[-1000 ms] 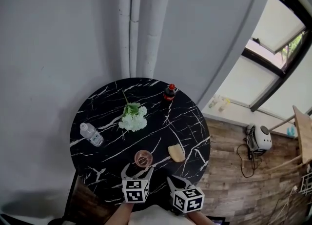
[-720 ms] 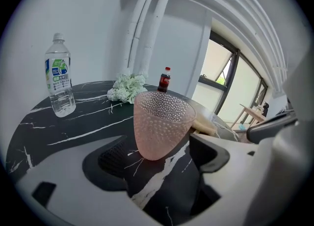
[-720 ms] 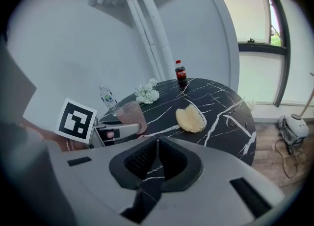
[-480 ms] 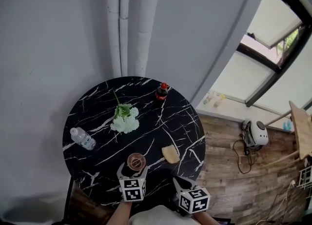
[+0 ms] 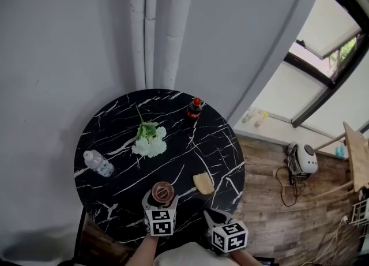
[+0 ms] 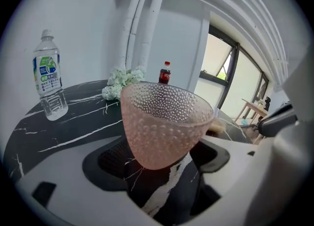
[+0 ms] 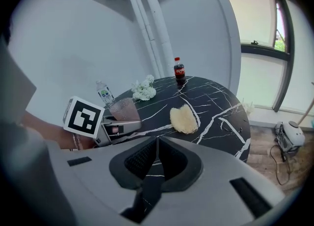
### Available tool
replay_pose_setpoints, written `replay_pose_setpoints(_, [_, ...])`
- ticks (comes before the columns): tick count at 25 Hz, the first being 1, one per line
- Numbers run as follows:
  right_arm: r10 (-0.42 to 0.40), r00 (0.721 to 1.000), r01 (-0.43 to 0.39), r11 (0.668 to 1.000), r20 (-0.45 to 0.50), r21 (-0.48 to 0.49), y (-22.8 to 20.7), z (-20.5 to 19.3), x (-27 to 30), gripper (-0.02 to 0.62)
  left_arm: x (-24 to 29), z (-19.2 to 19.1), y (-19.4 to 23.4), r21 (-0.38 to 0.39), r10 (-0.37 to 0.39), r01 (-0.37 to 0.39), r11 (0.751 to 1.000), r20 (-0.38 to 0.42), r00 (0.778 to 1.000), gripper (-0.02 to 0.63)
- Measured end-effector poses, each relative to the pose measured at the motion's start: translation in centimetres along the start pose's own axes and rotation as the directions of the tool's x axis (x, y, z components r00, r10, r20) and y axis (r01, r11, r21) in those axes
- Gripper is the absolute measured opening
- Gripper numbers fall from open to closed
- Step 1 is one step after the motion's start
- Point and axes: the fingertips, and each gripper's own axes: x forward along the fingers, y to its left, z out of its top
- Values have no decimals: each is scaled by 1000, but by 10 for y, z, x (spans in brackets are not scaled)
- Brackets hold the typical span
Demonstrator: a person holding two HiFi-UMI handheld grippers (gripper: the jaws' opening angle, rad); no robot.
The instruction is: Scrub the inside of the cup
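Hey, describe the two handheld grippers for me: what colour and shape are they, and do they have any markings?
The left gripper and the right gripper look alike. Each has a pale grey plastic body with two broad jaws lined with black ribbed pads. Each carries a white cube printed with black square markers. No cables or sleeves show.

The head view looks steeply down on the round table from above its near edge. Both gripper views sit low at that edge, close over the tabletop, facing across it; all share its top.
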Motion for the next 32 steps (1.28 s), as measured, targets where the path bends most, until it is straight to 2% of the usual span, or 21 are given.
replay_pose_setpoints(10, [8,1000,-9,1000,-17,-11,-3,2,4,37,10,6,2,26,18,-18,999,-9,1000,380])
replay_pose_setpoints(16, [26,999,-27,999,-29,-36,-1,4,7,37,9,3,1,67,33,-32,997,-21,999,373])
replay_pose_setpoints(17, [29,999,-30,999,-30,-40,-1,5,8,37,9,3,1,71,33,-31,997,-23,999,356])
replay_pose_setpoints(26, [56,998,-59,996,-42,-70,-1,7,12,37,7,3,-2,92,24,-21,996,-32,999,351])
replay_pose_setpoints(32, [78,996,-80,995,-31,-54,-3,12,15,37,-4,11,-6,135,19,-15,991,-23,1000,351])
